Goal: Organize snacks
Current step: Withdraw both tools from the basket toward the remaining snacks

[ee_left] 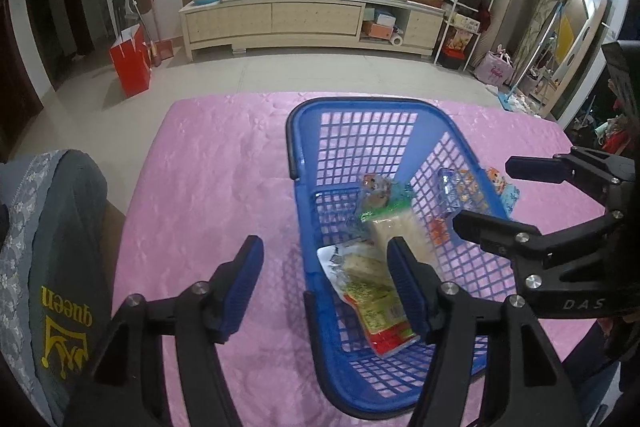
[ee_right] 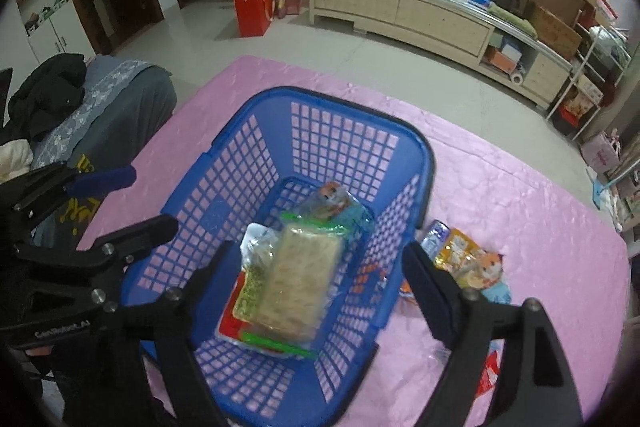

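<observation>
Loading snacks into blue basket (ee_right: 404,143): cracker pack (ee_right: 296,279) lies inside, under released right gripper (ee_right: 320,291). Left gripper (ee_left: 324,287) empty, jaws apart. Next: hamster-print packets (ee_right: 472,259), right of basket, to be grasped.

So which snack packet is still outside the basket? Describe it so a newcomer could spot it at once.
Start at the pink quilted tablecloth and find the blue plastic lattice basket on it. Just outside the basket's wall, beside the right gripper, lies a shiny yellow-orange snack packet with a cartoon animal. It alone lies on the cloth; the other packets are in the basket.
</observation>
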Motion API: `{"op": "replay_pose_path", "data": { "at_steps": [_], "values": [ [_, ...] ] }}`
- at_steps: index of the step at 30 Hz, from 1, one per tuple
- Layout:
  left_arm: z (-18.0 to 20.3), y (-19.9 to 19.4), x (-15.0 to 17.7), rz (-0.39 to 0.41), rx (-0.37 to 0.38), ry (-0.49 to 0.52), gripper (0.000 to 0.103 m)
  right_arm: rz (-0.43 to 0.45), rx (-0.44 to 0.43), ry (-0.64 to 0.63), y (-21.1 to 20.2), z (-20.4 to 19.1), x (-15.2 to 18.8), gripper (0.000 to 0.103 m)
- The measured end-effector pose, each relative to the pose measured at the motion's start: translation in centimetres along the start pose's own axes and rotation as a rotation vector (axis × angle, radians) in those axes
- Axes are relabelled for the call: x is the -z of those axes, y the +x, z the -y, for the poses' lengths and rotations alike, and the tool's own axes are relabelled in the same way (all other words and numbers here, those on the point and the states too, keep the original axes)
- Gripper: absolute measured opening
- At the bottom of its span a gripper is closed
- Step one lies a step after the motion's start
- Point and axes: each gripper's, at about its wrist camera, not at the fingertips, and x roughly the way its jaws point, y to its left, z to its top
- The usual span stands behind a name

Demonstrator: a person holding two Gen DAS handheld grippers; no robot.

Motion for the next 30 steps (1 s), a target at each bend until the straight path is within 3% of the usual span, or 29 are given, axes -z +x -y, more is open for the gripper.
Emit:
{"op": "replay_pose_path", "data": {
  "at_steps": [16,21,30],
  "values": [
    [7.0,-5.4,0.5,0.078,0.03,0.09,0.072,0.14,0.018,0.068,-9.0,4.4,3.9,0.086],
    [9.6,-6.5,0.6,0.101,0.047,0.111,0.077,0.152,0.036,0.078,-10.7,6.3,5.4,0.086],
    [15.1,-5.4,1.2,0.081,0.081,0.173,0.077,0.131,0.062,0.117,-11.7,10.2,8.9,0.086]
  ]
}}
